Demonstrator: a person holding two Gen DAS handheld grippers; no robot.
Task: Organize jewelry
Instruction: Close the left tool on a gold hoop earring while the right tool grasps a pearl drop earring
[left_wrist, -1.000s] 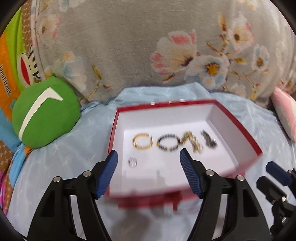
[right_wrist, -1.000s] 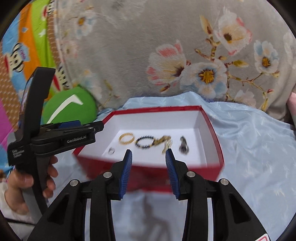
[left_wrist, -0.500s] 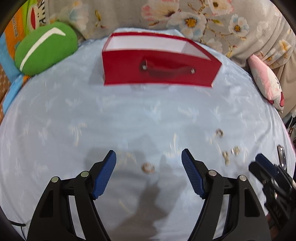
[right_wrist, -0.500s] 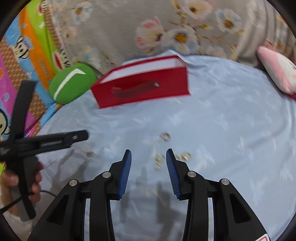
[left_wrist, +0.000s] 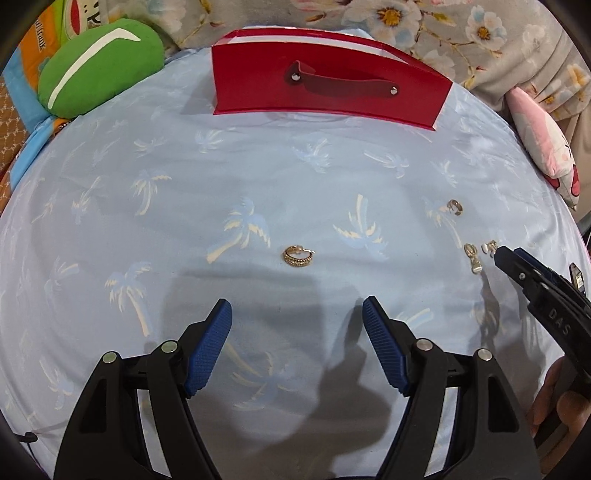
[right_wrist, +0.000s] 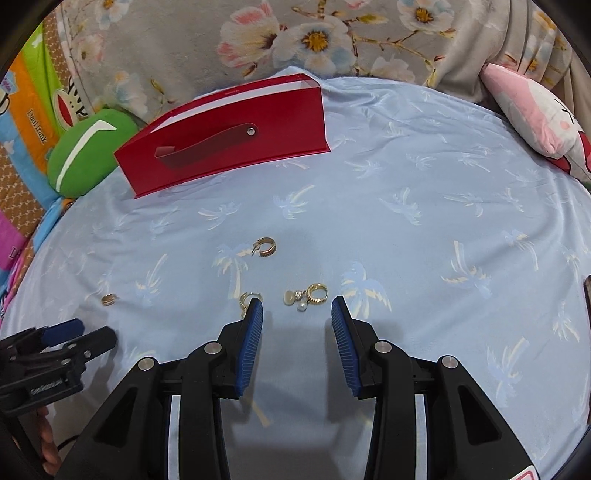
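The left gripper (left_wrist: 297, 347) is hovering with its blue ribbed pads spread wide and empty, lined up on a gold band ring (left_wrist: 298, 256) lying on the soft pale-blue palm-print sheet (left_wrist: 184, 155). The right gripper (right_wrist: 297, 332) is hanging parted and empty too, just short of a gold hoop with pearl drops (right_wrist: 308, 295). These pieces are looking tiny, light, hard and slick, likely sinking into the cloth, so pinching across the hoop's rim seems wisest. The glossy red box (right_wrist: 229, 144) is sitting well beyond them.
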